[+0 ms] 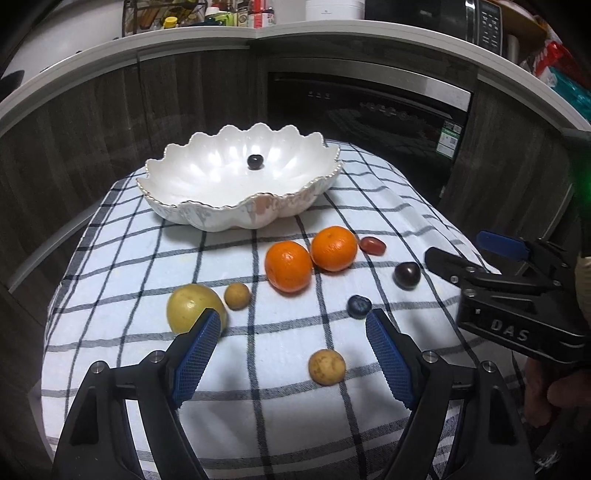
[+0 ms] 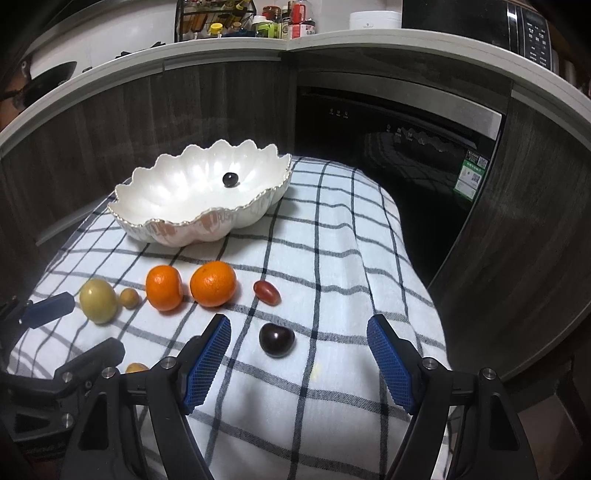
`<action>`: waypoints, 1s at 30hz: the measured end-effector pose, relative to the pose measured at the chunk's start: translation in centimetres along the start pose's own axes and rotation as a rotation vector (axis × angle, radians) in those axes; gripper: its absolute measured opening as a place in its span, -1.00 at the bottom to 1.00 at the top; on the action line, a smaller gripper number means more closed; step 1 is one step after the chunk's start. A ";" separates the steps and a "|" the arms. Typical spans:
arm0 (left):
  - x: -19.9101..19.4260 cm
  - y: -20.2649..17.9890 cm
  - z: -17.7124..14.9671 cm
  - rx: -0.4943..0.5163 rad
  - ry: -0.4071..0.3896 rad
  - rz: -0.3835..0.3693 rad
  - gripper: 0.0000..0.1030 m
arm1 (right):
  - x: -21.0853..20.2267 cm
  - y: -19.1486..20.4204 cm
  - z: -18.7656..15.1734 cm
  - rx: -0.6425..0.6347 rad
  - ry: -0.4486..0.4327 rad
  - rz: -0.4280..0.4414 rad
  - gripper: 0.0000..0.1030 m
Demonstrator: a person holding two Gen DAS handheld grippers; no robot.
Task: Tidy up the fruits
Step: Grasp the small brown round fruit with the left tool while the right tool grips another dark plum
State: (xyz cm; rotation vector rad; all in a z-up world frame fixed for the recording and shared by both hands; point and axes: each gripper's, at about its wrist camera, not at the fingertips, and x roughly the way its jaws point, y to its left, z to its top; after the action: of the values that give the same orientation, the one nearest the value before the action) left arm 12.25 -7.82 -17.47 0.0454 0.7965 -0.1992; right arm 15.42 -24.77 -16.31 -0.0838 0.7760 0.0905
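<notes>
A white scalloped bowl (image 1: 192,173) (image 2: 166,195) stands at the back of the checked cloth with one dark cherry (image 1: 255,161) (image 2: 230,179) in it. On the cloth lie two oranges (image 1: 288,266) (image 1: 334,248), a yellow-green fruit (image 1: 192,306), two small tan fruits (image 1: 237,295) (image 1: 327,367), a blueberry (image 1: 359,306), a red grape (image 1: 372,245) and a dark cherry (image 1: 406,275) (image 2: 277,339). My left gripper (image 1: 291,328) is open and empty above the near cloth. My right gripper (image 2: 299,328) is open, with that cherry between its fingers' line, just ahead.
The checked cloth (image 2: 332,258) covers a small table that drops off on all sides. Dark cabinets and a black oven (image 2: 399,147) stand behind. A counter (image 1: 258,33) above holds jars and a rack. The right gripper shows at the right in the left wrist view (image 1: 498,280).
</notes>
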 end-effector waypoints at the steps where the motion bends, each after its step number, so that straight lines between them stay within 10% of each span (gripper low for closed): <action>1: 0.1 -0.1 -0.1 0.004 -0.002 -0.005 0.56 | 0.2 0.0 -0.2 0.001 0.002 0.001 0.50; 30: 3.1 -1.4 -3.1 0.024 0.046 0.005 0.00 | 4.0 0.5 -1.8 -0.009 0.022 0.002 0.49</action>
State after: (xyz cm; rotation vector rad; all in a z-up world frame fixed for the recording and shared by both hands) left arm 11.89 -9.30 -21.86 0.0752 0.8396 -0.2038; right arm 16.99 -24.25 -20.41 -0.0928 0.7978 0.0950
